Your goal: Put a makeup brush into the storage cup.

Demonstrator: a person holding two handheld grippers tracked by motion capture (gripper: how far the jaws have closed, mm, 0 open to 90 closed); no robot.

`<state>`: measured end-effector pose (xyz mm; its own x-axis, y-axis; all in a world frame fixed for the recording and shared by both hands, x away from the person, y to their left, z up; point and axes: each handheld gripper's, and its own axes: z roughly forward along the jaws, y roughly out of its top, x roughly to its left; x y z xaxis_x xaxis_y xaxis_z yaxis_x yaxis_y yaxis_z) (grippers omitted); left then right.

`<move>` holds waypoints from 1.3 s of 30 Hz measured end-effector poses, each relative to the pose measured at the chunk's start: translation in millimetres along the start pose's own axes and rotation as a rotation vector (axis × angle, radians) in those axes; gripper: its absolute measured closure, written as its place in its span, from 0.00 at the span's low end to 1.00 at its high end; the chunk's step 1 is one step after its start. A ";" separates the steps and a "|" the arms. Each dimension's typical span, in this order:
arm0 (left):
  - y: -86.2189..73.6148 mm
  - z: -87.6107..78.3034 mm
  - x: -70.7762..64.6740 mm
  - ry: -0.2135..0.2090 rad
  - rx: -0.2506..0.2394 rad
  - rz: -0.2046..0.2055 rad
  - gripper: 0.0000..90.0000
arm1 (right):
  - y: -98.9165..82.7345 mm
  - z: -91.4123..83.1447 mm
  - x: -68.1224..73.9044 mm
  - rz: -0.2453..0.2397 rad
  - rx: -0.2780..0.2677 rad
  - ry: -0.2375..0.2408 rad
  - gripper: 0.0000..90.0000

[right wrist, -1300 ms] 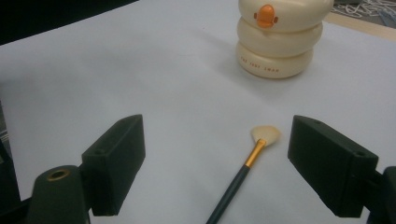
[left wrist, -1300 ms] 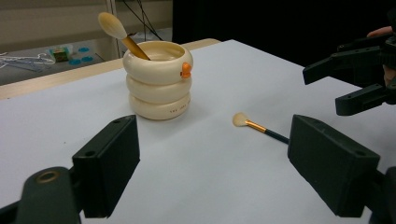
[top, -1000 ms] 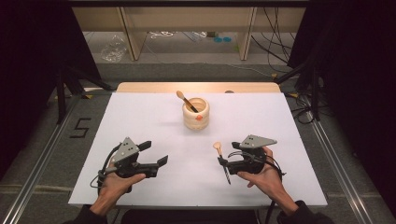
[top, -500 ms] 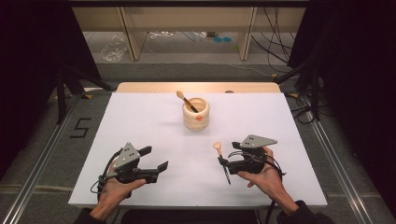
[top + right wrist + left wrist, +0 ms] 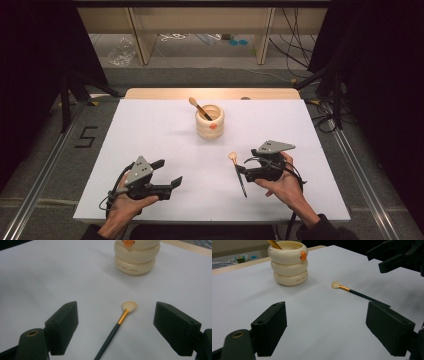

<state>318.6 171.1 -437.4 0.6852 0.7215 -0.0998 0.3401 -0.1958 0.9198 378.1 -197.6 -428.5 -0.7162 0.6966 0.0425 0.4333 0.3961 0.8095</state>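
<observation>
Between the wide-open right claw's [image 5: 120,332] jaws, a dark-handled, cream-tipped brush [image 5: 117,325] lay ungrasped; closing was judged next, the left claw [image 5: 334,332] open, empty.

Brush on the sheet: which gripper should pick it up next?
Right. The right gripper is open with the brush lying between its jaws; the left gripper sits farther off.

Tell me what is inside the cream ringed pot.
A wooden-handled tool leans out of the pot, its rounded end above the rim. Its lower part and the pot's bottom are hidden by the wall.
</observation>
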 end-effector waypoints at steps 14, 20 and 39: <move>-1.2 2.3 -4.9 -0.027 0.009 0.003 0.19 | 4.6 22.6 -10.1 0.009 0.209 0.003 0.30; -0.9 1.7 -5.1 -0.021 0.012 -0.001 0.19 | 6.2 34.5 -11.8 -0.018 0.269 0.004 0.32; -0.5 0.3 -3.6 -0.017 0.008 -0.005 0.19 | 5.1 57.3 -9.8 -0.076 0.426 0.067 0.49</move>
<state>316.2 168.3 -437.6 0.6939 0.7115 -0.1109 0.3488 -0.1973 0.9162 418.7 -168.1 -458.3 -0.7824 0.6213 0.0414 0.5552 0.6660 0.4982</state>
